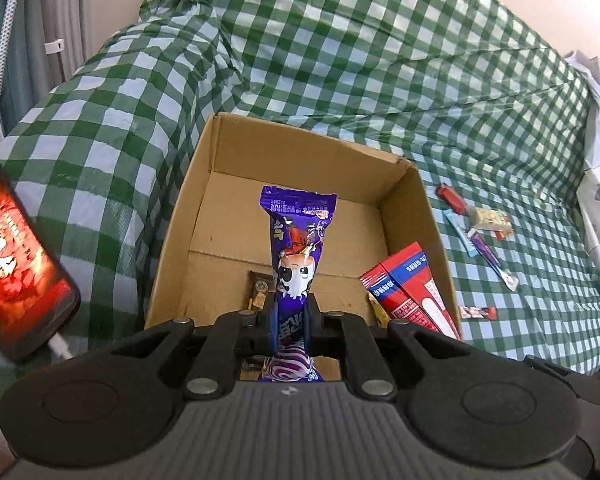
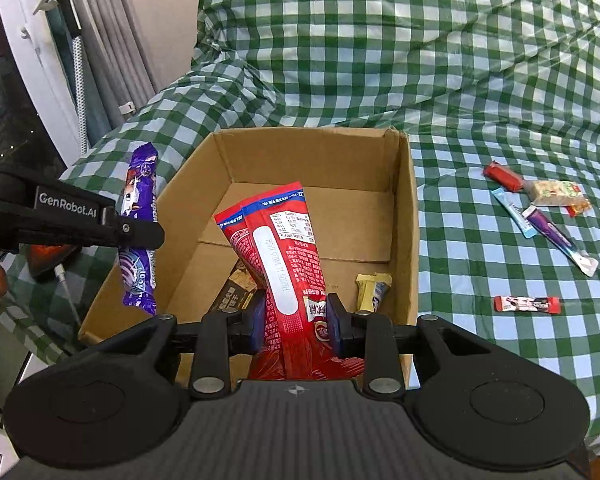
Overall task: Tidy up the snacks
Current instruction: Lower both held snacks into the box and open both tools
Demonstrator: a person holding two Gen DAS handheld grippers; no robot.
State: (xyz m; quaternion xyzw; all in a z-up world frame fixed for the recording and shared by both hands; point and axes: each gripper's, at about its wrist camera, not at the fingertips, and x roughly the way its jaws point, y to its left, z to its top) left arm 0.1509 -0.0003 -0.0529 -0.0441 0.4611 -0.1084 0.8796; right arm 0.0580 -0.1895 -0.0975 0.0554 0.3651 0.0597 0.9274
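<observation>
Two grippers over cardboard box (image 1: 400,216). Left gripper (image 1: 291,322) pinching purple snack packet (image 1: 294,240) above it; right gripper (image 2: 296,322) clamping red snack packet (image 2: 288,256) inside it.

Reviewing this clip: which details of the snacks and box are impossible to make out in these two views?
- Dark packet in the cardboard box: mostly hidden behind the red packet, right wrist view; behind the purple packet, left wrist view.
- Purple packet's lower end: cut off by the left gripper body, left view.
- Loose snacks on the checked cloth: print too small to read, both views.
- Phone: cut by left edge.
</observation>
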